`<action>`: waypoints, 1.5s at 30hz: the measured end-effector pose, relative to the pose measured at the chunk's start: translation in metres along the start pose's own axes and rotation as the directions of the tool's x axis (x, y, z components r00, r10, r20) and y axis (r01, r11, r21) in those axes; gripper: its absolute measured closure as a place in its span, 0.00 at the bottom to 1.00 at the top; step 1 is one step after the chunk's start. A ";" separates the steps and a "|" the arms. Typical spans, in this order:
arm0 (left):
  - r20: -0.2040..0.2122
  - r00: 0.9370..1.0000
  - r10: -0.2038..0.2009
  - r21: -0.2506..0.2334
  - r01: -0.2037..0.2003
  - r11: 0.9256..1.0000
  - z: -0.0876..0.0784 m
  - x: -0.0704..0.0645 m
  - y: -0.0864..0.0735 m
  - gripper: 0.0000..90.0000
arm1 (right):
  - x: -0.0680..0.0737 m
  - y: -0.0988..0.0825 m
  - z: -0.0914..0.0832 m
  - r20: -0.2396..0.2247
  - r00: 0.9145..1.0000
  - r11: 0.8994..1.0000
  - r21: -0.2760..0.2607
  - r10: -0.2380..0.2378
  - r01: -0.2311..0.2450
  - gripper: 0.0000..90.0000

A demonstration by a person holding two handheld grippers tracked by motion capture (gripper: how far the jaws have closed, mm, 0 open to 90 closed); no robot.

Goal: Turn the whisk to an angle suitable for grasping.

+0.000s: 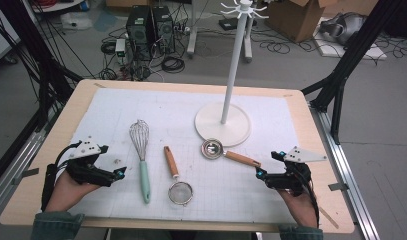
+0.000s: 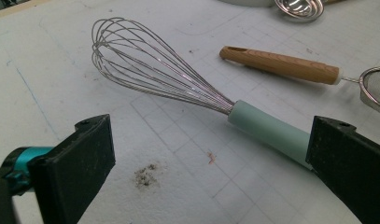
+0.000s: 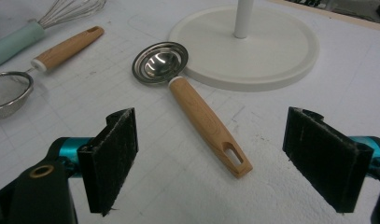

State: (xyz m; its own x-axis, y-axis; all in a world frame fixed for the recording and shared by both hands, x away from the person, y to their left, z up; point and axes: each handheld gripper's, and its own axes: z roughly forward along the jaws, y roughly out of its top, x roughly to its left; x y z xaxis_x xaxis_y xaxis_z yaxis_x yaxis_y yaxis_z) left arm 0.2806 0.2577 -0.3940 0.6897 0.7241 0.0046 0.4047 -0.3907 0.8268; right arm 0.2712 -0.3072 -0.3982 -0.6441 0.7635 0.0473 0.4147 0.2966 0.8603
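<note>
White stand (image 1: 223, 123) on a gridded mat (image 1: 271, 175), computer towers (image 1: 150, 30), cardboard box (image 1: 301, 15), cables on the floor

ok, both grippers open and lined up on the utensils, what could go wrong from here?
1. The left gripper faces the whisk; its smooth round handle could roll out of the pads.
2. The right gripper faces the scoop, whose bowl lies against the stand's base; lifting it may nudge the stand.

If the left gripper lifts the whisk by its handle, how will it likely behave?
The whisk probably tips head-down a little, since its wire head extends far past the handle. Its round, smooth handle may roll or slip between flat pads. The thin wires look springy, likely light.
</note>
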 end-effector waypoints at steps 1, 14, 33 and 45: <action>0.000 1.000 0.000 0.000 0.000 1.000 0.000 0.000 0.000 0.02 | 0.000 0.000 0.000 -0.002 1.000 1.000 -0.003 -0.001 0.001 0.19; 0.008 1.000 0.012 0.006 -0.012 1.000 0.002 -0.001 0.001 0.02 | 0.002 0.000 0.000 -0.005 1.000 1.000 0.003 -0.005 0.005 0.19; 0.040 0.999 0.016 0.004 -0.016 1.000 -0.001 -0.006 0.003 0.04 | 0.009 0.003 0.001 -0.014 1.000 1.000 0.016 -0.026 0.026 0.19; 0.052 0.998 0.037 0.012 -0.037 0.999 0.000 -0.009 0.004 0.12 | 0.011 0.004 0.002 -0.023 0.999 0.999 0.015 -0.028 0.028 0.19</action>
State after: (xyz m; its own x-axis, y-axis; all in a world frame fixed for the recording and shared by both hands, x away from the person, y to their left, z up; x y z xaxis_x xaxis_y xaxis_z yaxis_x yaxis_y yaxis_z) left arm 0.2763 0.2499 -0.3912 0.7342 0.6789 0.0056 0.3861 -0.4244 0.8190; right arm 0.2670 -0.2967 -0.3950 -0.6701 0.7414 0.0348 0.4055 0.3265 0.8538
